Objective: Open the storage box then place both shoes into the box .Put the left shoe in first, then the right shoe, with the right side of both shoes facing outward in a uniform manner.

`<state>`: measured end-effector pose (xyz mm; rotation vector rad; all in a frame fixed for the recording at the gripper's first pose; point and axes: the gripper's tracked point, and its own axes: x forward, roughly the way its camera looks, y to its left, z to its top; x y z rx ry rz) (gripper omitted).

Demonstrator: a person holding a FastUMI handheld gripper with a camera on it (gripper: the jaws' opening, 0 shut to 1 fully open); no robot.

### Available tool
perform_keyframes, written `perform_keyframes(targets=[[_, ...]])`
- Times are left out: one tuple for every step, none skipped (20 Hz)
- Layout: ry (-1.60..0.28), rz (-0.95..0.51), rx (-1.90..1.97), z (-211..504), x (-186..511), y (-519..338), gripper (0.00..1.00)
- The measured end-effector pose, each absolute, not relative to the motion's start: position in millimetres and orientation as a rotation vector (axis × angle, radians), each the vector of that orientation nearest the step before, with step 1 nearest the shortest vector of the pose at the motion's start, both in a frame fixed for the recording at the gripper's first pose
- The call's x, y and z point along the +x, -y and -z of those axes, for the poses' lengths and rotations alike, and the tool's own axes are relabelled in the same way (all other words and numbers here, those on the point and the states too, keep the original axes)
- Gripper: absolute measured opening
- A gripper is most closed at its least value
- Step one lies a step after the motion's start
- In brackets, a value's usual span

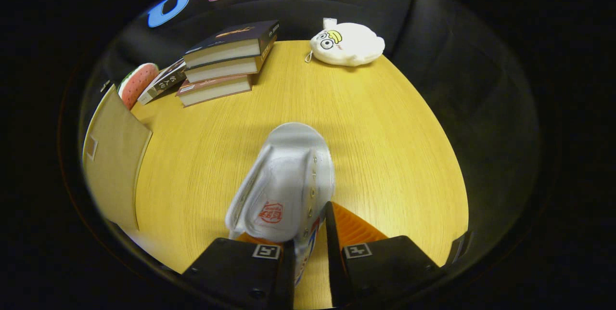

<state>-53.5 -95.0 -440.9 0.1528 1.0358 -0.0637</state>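
Note:
A white sneaker (286, 180) with a red logo on its tongue hangs between my fingers, its toe pointing away over the wooden table (385, 146). My gripper (308, 240) is shut on the shoe's side wall near the eyelets, one finger inside the opening and one outside. The shoe looks lifted off the table, casting a faint shadow ahead. To the left stands the brown cardboard storage box (113, 161), with its flap or wall facing me; I cannot see into it.
A stack of three books (226, 62) lies at the back left, with another book (161, 83) and a red-and-white plush (137, 81) leaning beside it. A white plush toy (347, 44) sits at the table's far edge. Bare tabletop spreads to the right of the shoe.

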Motion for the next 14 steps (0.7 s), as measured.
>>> perform_keyframes(targets=[[-1.049, 0.105, 0.206, 445, -50, 102, 0.21], [-1.048, 0.130, 0.269, 436, -50, 98, 0.08], [-1.063, 0.136, 0.303, 434, -49, 97, 0.07], [-1.065, 0.133, 0.314, 431, -48, 98, 0.07], [-1.056, 0.131, 0.316, 424, -48, 98, 0.07], [-1.042, 0.131, 0.321, 413, -46, 100, 0.07], [-1.029, 0.127, 0.326, 403, -44, 99, 0.07], [-1.009, 0.130, 0.334, 392, -42, 100, 0.07], [-0.996, 0.129, 0.340, 381, -40, 99, 0.06], [-0.983, 0.125, 0.345, 372, -41, 96, 0.07], [-0.971, 0.127, 0.353, 361, -41, 95, 0.07], [-0.963, 0.128, 0.360, 352, -41, 92, 0.06], [-0.953, 0.126, 0.366, 341, -40, 89, 0.07], [-0.941, 0.126, 0.374, 330, -39, 85, 0.07]])
